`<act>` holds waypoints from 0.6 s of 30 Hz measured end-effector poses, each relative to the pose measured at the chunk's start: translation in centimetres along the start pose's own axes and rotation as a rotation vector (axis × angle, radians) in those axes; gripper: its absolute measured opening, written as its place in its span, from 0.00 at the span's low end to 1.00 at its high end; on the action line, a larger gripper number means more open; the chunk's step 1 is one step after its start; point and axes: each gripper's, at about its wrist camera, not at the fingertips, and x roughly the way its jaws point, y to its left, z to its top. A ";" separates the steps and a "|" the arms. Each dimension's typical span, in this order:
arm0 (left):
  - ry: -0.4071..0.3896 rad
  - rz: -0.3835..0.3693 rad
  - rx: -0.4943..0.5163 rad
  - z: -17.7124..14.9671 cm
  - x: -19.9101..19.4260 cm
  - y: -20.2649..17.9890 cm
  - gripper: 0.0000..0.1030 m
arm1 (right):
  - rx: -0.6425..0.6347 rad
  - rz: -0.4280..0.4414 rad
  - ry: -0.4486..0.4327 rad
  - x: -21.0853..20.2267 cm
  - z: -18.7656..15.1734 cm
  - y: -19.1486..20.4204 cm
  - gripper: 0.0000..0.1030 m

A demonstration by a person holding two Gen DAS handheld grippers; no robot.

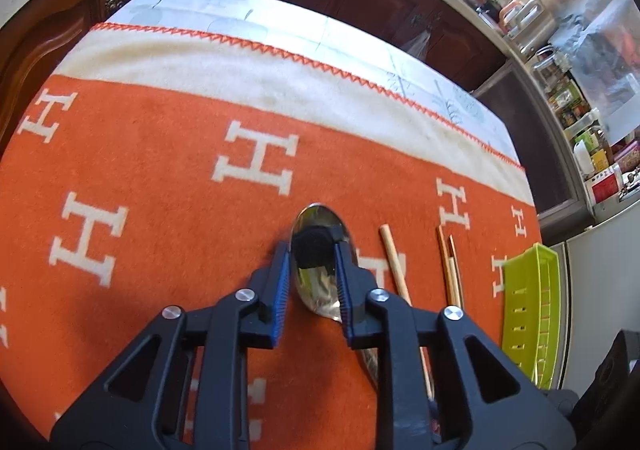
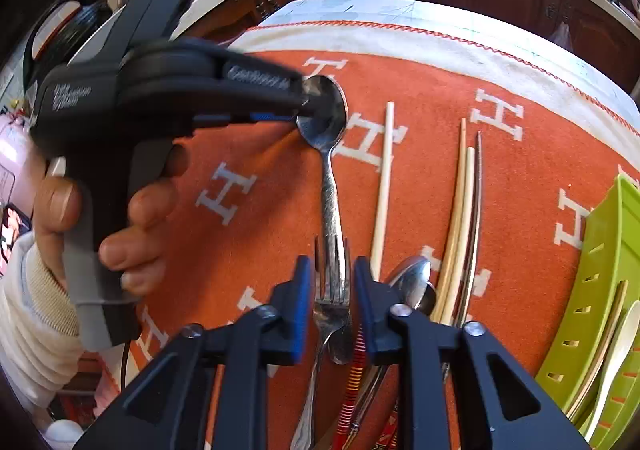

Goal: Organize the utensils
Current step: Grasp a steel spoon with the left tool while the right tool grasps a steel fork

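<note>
Between the left gripper's (image 1: pixel 311 250) parted fingers sits the spoon (image 1: pixel 318 262) bowl; right gripper (image 2: pixel 331 290) gapes over a fork (image 2: pixel 330 302), basket (image 2: pixel 600 290) off right.

an orange cloth (image 1: pixel 168 154) was patterned with cream h letters, bordered in cream and edged with orange zigzag stitching. a silver spoon (image 2: pixel 326 118) was seen. the chopsticks (image 2: pixel 460 226) were pale cream and tan. a lime-green basket (image 2: pixel 600 290) was shown. the black gripper (image 1: pixel 312 282) was faced with blue pads (image 1: pixel 282 290).

The left tongs (image 1: pixel 311 274) hide the spoon (image 1: pixel 320 218) handle, and the green basket (image 2: pixel 608 250) is cut off.
</note>
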 end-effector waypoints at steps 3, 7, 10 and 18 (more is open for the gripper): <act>-0.032 0.000 -0.001 -0.2 0.1 -0.2 0.19 | -0.013 -0.013 -0.017 0.2 -0.3 0.4 0.07; -0.055 0.009 0.015 -0.5 0.3 -1.0 0.07 | -0.004 -0.018 -0.043 0.3 -0.4 0.4 0.07; -0.072 -0.018 0.005 -0.7 0.2 -1.4 0.01 | 0.004 -0.013 -0.079 -0.3 -0.7 0.3 0.03; -0.130 -0.057 0.008 -1.7 -2.6 -1.5 0.01 | 0.019 0.020 -0.197 -4.1 -2.9 -0.4 0.02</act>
